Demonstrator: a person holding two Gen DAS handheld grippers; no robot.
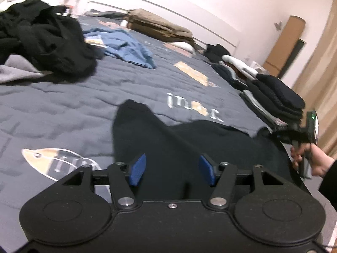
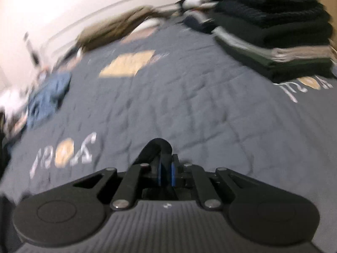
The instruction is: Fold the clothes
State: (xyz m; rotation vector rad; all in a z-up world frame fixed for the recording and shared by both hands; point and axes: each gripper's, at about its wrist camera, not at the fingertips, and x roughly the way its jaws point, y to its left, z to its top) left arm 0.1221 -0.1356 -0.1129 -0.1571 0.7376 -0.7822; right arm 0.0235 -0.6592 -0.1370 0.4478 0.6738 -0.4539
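Lying spread on the grey quilt (image 1: 63,109), black garment (image 1: 160,139) beneath wide-apart left gripper (image 1: 171,168); a fold pinched in closed right gripper (image 2: 166,168).

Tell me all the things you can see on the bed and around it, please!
Bedspread: one, grey-blue with tan patches and lettering, covers the bed.
Dark garment: one, black, spread in front of the left gripper; the right gripper pinches a fold of it.
Folded stack: one pile, mostly black with beige and green layers, right edge of the bed.
Black heap: one, unfolded, far left.
Grey cloth: one, under the black heap.
Blue garment: one, crumpled, middle far side.
Tan pile: one, by the wall.
Left gripper: open above the dark garment.
Right gripper: shut on the dark garment.
Hand: one, holding the right gripper.
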